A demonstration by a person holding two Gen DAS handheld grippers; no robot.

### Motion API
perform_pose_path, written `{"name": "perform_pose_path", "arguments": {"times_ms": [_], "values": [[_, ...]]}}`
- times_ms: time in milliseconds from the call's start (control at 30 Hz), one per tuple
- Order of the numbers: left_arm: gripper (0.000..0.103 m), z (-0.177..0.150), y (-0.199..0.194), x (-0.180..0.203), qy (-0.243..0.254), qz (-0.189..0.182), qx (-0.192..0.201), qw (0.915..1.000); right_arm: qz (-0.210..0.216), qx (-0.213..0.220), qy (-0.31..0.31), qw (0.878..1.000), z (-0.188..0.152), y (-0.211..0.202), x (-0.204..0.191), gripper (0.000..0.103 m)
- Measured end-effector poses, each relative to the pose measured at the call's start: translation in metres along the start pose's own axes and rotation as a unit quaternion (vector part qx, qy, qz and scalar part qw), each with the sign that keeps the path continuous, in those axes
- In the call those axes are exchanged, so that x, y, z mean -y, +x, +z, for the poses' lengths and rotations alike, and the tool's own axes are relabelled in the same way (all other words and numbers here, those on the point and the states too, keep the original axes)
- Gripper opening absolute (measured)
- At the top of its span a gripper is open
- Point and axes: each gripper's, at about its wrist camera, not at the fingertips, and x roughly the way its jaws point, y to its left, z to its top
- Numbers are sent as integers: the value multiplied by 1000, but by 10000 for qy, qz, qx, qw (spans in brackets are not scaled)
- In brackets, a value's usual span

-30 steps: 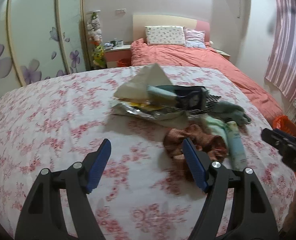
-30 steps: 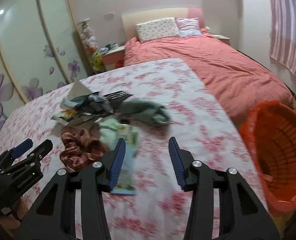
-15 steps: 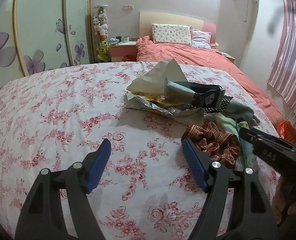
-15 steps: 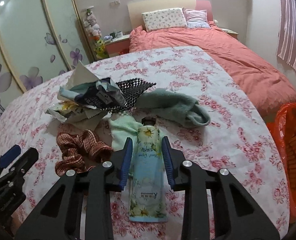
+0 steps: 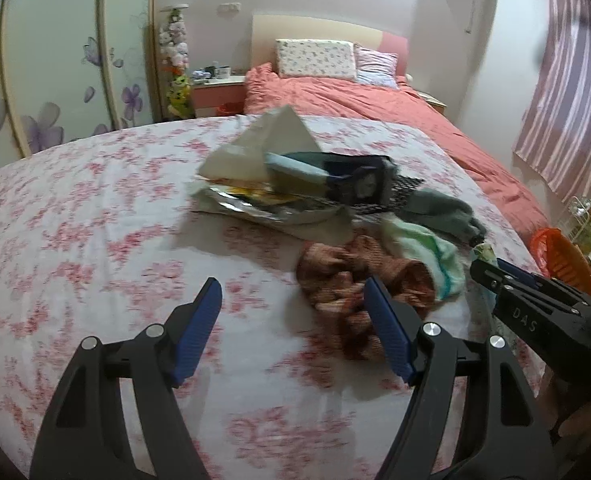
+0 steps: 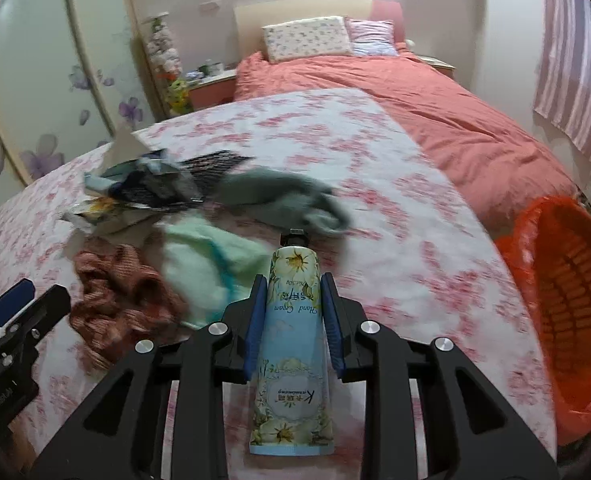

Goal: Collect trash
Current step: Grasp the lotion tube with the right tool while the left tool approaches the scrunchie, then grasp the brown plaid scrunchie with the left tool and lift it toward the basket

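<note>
My right gripper (image 6: 293,286) is shut on a floral hand cream tube (image 6: 291,344), cap pointing away, held just above the flowered bedspread. It also shows at the right of the left wrist view (image 5: 491,270). My left gripper (image 5: 289,294) is open and empty above the bedspread, its right finger by a crumpled rust-brown cloth (image 5: 351,276). A pile of wrappers and paper (image 5: 291,184) lies beyond it; it also shows in the right wrist view (image 6: 135,188). An orange basket (image 6: 567,292) stands beside the bed at the right.
A mint-green cloth (image 6: 207,260) and a grey-green cloth (image 6: 283,200) lie by the tube. A black mesh piece (image 6: 215,164) lies under the pile. A coral bed (image 6: 435,112) with pillows lies behind, a nightstand (image 5: 215,92) at the wall.
My right gripper has closed on the hand cream tube and lifted it off the bedspread, turning toward the orange basket. My left gripper has drifted right, still open.
</note>
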Motion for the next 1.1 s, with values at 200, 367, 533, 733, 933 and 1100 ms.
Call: {"name": "perform_pose_path", "arguments": {"times_ms": [200,367,533,733,933,1100], "values": [[72,-1,16,22,136,-41,-183,9997,-401,-132,347,9985,1,7,34,28],[69,-2,23,25,54,-18,-283,9996,-331,-201,311,9988,0,10,35,29],[64,-4,26,20,-32,-22,-369,9993,-315,-201,321,9988,0,8,36,29],[52,-7,34,18,-222,-170,-505,9983,-316,-201,320,9988,0,9,36,29],[25,-5,35,19,-192,-256,-486,9983,-200,-177,382,9989,-2,7,40,28],[23,-2,23,17,-128,-284,-311,9990,-101,-122,466,9988,-8,-3,47,28]]}}
